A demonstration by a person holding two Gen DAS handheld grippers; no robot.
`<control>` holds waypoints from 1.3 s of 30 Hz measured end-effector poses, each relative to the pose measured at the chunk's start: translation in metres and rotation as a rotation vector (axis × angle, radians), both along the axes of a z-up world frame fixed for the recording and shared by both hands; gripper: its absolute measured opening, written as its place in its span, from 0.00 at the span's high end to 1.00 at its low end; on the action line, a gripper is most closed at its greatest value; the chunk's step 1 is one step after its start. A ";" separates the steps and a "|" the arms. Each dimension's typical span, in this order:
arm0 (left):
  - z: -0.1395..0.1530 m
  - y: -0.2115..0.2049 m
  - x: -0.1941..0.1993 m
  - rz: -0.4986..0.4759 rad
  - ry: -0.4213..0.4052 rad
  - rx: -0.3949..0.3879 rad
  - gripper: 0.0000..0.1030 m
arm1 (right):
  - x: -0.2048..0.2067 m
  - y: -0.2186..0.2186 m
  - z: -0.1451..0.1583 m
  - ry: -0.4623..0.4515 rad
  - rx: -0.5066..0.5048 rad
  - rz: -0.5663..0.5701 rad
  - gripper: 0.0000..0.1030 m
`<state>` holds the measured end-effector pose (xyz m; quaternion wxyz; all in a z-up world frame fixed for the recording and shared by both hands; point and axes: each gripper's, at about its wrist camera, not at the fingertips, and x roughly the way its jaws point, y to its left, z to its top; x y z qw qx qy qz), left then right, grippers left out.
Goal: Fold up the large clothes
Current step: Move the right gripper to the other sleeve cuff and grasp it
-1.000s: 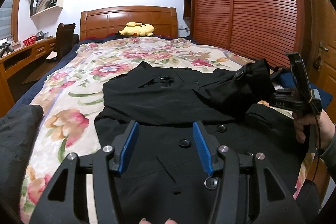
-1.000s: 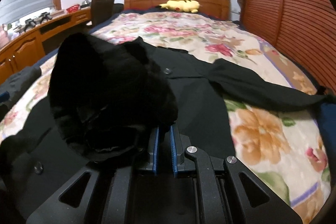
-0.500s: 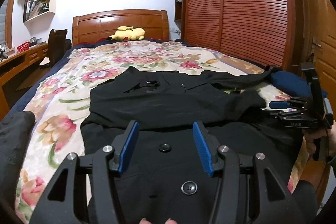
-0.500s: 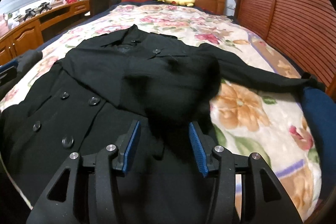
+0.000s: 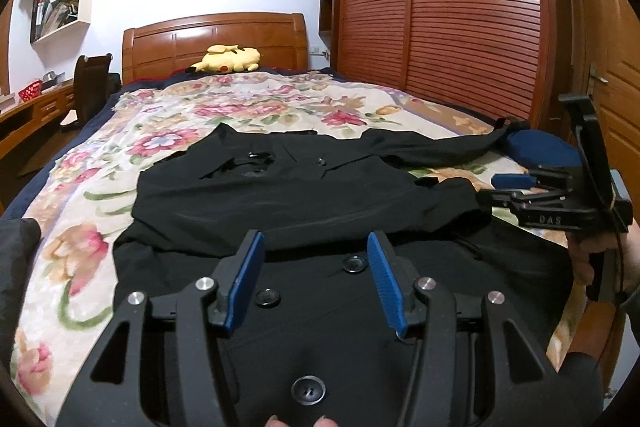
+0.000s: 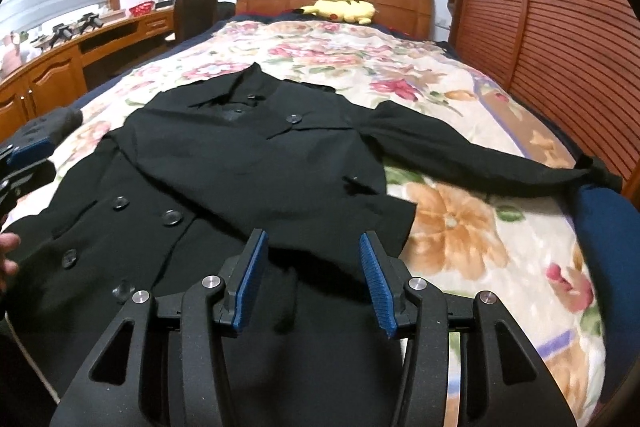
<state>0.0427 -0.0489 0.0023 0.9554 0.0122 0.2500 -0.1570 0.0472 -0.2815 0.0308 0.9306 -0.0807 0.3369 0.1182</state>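
A black button-front coat (image 5: pixel 304 195) lies flat on the floral bedspread (image 5: pixel 168 123), collar toward the headboard. One sleeve is folded across its chest (image 6: pixel 256 163); the other sleeve (image 6: pixel 480 155) stretches out to the right. My left gripper (image 5: pixel 316 267) is open and empty above the coat's lower front. My right gripper (image 6: pixel 310 267) is open and empty above the coat's right hem; it also shows in the left wrist view (image 5: pixel 516 187) at the right bed edge.
A yellow plush toy (image 5: pixel 226 59) lies by the wooden headboard (image 5: pixel 216 39). Slatted wardrobe doors (image 5: pixel 460 15) stand along the right. A desk and a chair (image 6: pixel 196 11) stand at the left. A dark blue cushion (image 6: pixel 608 219) lies at the right bed edge.
My right gripper carried the sleeve across the coat, opened and let it go, then drew back. The sleeve now lies flat on the chest. My left gripper stayed open and shifted slightly.
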 end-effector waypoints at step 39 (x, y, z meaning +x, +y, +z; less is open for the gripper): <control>-0.029 -0.029 0.036 0.007 0.059 0.041 0.49 | 0.135 -0.236 0.047 -0.034 -0.074 -0.433 0.25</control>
